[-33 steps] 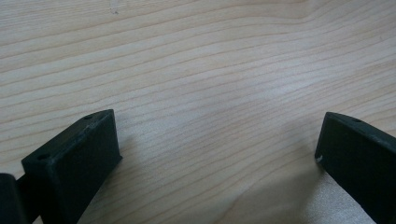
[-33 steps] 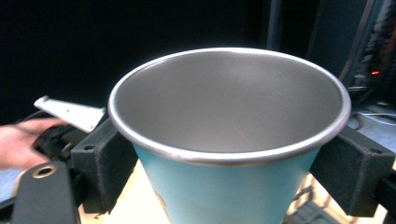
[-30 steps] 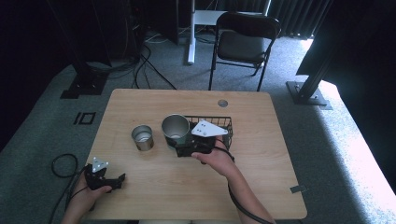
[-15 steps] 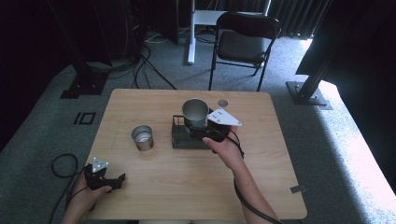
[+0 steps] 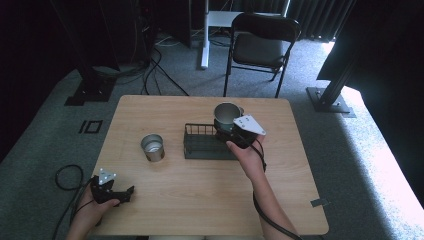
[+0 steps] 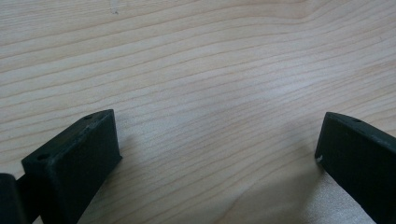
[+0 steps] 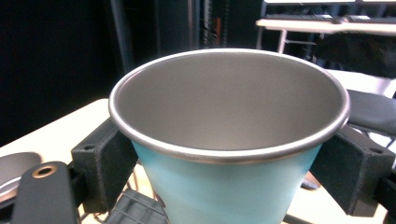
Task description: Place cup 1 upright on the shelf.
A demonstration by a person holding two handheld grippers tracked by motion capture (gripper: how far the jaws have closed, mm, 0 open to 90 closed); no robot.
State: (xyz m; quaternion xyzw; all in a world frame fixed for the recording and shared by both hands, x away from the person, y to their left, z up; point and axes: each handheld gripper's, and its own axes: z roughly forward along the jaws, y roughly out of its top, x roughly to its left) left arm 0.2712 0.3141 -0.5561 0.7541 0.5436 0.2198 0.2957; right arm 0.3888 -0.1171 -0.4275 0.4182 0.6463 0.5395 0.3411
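Right gripper: jaws clamped on both sides of teal cup, just under its rim; cup upright, mouth up, nothing seen inside.
Teal cup, position: held off the table, above far-right end of wire rack, toward table's far edge.
Left gripper: parked at near-left corner of table, jaws spread wide, nothing btwn them; left gripper view has bare wood grain under the jaws.
Steel cup: stands upright on table, left of rack, apart from it.
Wire rack: dark, low, rectangular, mid-table; looks empty as far as the high view shows.
Small round object: on table just behind teal cup; too small to ID.
Background: folding chair and cables on floor beyond table.
Step in hand (judgement): carrying teal cup across the rack area, prob. to set down in or near the rack.
How to do it well: keep cup level; hold squeeze steady, as tapered wall could slip downward thru pads; clear rack's raised wires before lowering; come down vertical, base flat, release only once cup bears its own weight.
Risk: base catching a rack wire and tipping; knocking the small object behind.
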